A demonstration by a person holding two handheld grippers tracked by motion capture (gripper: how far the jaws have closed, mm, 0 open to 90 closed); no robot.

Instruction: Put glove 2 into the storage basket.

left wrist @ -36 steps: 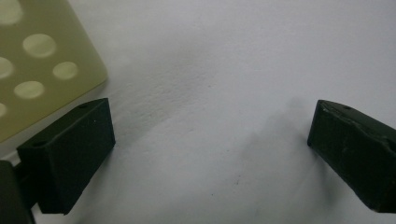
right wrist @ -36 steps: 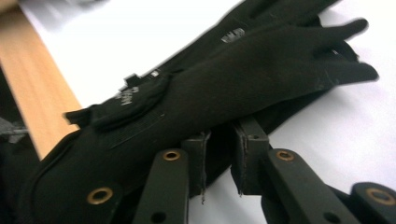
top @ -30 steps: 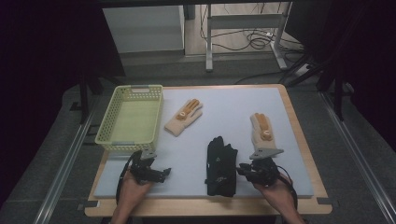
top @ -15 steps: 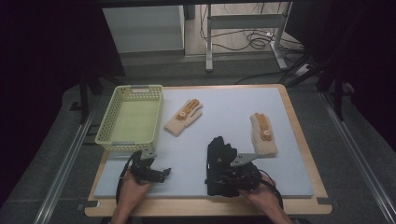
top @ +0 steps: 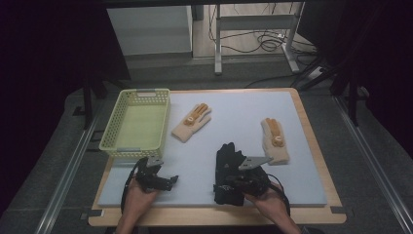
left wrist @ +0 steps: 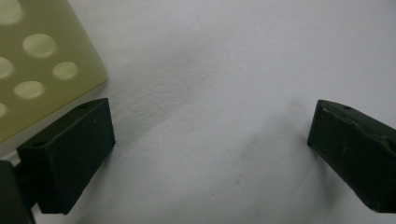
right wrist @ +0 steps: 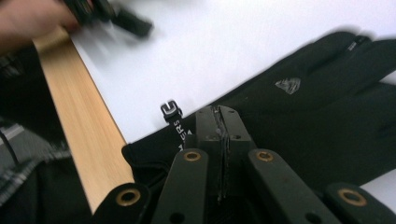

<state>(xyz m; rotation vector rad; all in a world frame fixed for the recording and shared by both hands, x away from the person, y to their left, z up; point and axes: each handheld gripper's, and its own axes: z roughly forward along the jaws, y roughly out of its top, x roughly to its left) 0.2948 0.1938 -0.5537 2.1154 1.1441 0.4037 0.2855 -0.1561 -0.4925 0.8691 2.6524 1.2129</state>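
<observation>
Black glove (top: 229, 170): lies flat on the bench (top: 243, 117) near its front edge, fingers pointing away from the person, cuff nearest the wooden rim.
Right gripper (right wrist: 219, 116): jaws have just been closing and now meet on a pinch of the cuff fabric, beside the small printed tab.
Left gripper (left wrist: 210, 135): jaws stand wide apart with nothing between them, resting on bare bench just beside the yellow basket (top: 139, 124).
Handling: soft, light, limp cloth; likely to droop and fold once lifted.
Best hold: the cuff hem, where the fabric bunches thick enough to stay pinched.
Risk: a thin pinch may slip free.
</observation>
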